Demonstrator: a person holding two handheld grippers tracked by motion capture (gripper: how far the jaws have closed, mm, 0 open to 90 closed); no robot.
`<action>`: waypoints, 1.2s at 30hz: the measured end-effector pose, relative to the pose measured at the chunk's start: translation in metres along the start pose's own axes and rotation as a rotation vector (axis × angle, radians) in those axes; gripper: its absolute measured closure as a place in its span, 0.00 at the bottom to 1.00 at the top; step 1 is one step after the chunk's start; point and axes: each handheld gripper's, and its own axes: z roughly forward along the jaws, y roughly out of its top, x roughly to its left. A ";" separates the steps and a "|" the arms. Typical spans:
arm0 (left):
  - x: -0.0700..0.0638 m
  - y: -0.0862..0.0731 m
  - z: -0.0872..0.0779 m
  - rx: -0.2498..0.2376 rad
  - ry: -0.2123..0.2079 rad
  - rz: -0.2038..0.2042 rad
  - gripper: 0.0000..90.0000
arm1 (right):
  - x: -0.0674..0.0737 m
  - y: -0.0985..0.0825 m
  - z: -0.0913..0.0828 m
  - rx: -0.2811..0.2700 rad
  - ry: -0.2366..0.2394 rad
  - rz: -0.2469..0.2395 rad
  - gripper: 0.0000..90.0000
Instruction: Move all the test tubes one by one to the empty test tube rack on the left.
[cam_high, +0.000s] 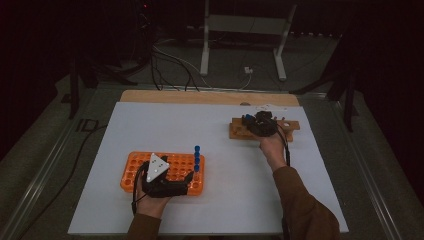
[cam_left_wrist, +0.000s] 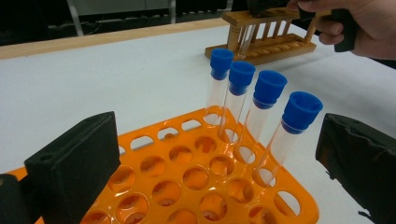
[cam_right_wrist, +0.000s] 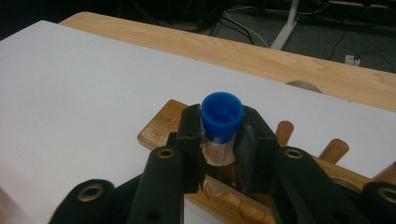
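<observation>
Right tool (cam_right_wrist: 223, 140) clamping blue-capped tube (cam_right_wrist: 222, 116), wooden rack (cam_right_wrist: 161, 128) beneath

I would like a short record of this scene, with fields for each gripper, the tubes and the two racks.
right gripper: shut on a blue-capped tube standing in the wooden rack
left gripper: open, over the orange rack, gripping nothing
tubes in orange rack: four blue-capped tubes in one row at its edge
wooden rack place: far right of the white table
orange rack place: near left
</observation>
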 end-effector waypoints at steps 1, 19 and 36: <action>0.000 0.000 0.000 -0.001 -0.001 0.001 0.00 | 0.001 0.000 0.000 -0.002 -0.004 -0.001 0.83; -0.002 0.000 0.001 0.006 -0.007 0.008 0.00 | 0.002 0.003 -0.007 -0.031 -0.044 0.002 0.86; -0.003 0.000 0.001 0.010 -0.011 0.012 0.01 | 0.002 0.026 -0.044 -0.137 -0.024 -0.014 0.86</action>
